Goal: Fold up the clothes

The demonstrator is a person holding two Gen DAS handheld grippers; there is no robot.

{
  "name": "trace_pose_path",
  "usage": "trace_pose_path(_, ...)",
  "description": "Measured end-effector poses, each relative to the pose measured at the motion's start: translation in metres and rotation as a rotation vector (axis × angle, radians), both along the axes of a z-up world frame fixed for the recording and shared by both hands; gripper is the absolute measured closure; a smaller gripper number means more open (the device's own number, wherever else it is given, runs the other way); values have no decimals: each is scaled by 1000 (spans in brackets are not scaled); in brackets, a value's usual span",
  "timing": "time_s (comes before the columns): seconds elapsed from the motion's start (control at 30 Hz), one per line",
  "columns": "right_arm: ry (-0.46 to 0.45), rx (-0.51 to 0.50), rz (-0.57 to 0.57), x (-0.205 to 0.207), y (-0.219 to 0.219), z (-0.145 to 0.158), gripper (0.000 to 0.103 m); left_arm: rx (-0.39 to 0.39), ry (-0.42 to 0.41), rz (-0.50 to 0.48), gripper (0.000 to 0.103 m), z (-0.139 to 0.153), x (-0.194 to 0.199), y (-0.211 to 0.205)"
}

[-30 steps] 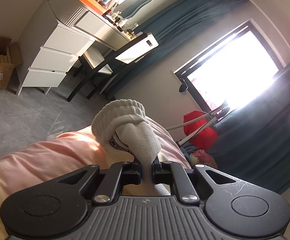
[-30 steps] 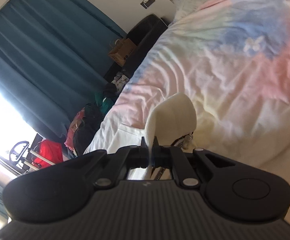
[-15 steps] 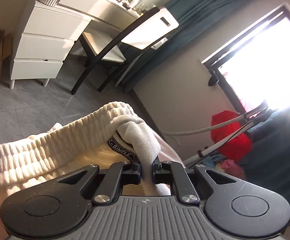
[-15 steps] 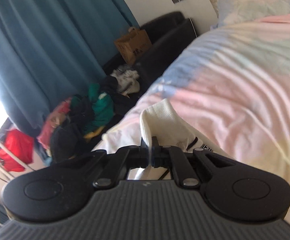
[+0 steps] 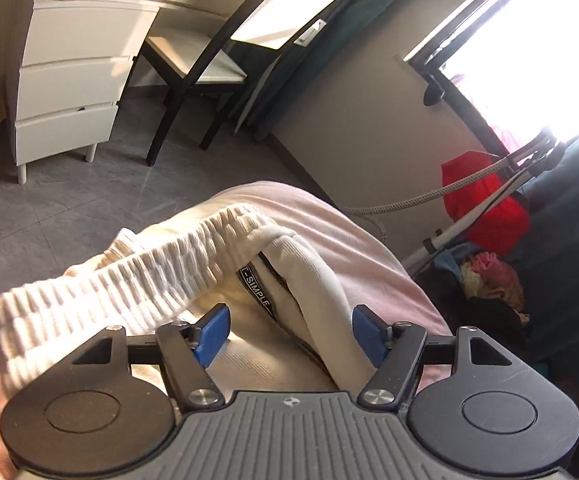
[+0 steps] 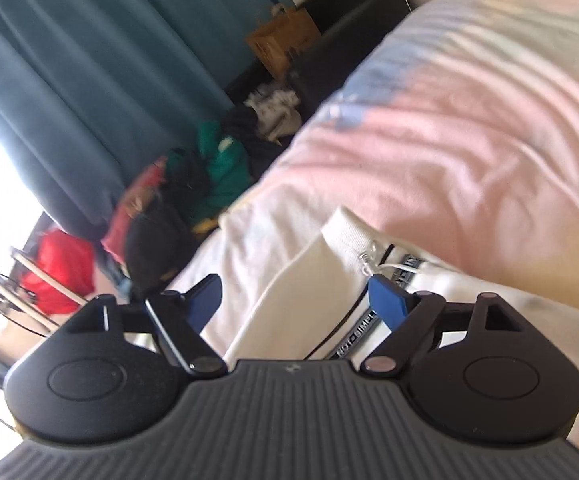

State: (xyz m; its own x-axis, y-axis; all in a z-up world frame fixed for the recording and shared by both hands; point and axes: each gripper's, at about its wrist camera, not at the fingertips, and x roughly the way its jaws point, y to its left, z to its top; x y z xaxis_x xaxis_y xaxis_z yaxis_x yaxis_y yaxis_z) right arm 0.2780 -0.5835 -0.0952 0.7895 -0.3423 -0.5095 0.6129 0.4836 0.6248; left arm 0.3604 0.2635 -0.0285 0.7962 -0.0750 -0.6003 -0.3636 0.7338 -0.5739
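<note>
Cream-white trousers with a ribbed waistband (image 5: 137, 280) and a black-and-white "SIMPLE" band lie on the pastel pink bedcover (image 5: 329, 232). My left gripper (image 5: 289, 330) is open, its blue pads on either side of a fold of the cloth, not gripping it. In the right wrist view the same trousers (image 6: 313, 280) lie flat on the bedcover (image 6: 469, 152), with a cuff and drawstring showing. My right gripper (image 6: 299, 300) is open just above the cloth.
A white drawer unit (image 5: 69, 80) and a black-framed chair (image 5: 209, 52) stand on the grey floor beyond the bed's edge. A red bag (image 5: 481, 200), a clothes pile (image 6: 193, 184), teal curtains (image 6: 89, 60) and a black sofa (image 6: 349, 20) line the bedside.
Both grippers were shut on the trousers and held them up. They lowered the cloth onto the bed and have now opened, letting it go.
</note>
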Motion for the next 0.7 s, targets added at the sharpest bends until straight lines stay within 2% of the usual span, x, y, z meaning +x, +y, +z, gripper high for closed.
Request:
trace_pose_path(0.1,-37,30,-1,-45,8,7,21,-14,-16,-35,20,10,-28,8)
trace_pose_path(0.13,-47,40,-3,-60,10,8,20,-41,-19,-42,19,13,-47,12)
trace_pose_path(0.3,-117,113,-31,-132,19,-7,20,-281,17,-17,16,-6,-120,23)
trace_pose_path(0.33,-127,129,-37,-142,21,-13,20,-319,25,-20,16,-13,-131,24)
trace_pose_path(0.4,-144,166,-46,-161,25,-25,20,-345,38,-6,16,-26,-142,23)
trace_pose_path(0.53,-134,277,-22,-161,30,-56,20,-410,66,50,21,-59,-136,24)
trace_pose_path(0.57,-133,293,-15,-156,31,-62,20,-409,55,72,26,-63,-130,24)
trace_pose_path(0.6,-137,294,-11,-150,32,-67,24,-386,36,118,37,-64,-125,25)
trace_pose_path(0.63,-150,279,-9,-145,32,-71,28,-367,16,162,40,-65,-120,26)
trace_pose_path(0.7,-132,238,-9,-127,31,-80,31,-359,-26,229,39,-69,-108,31)
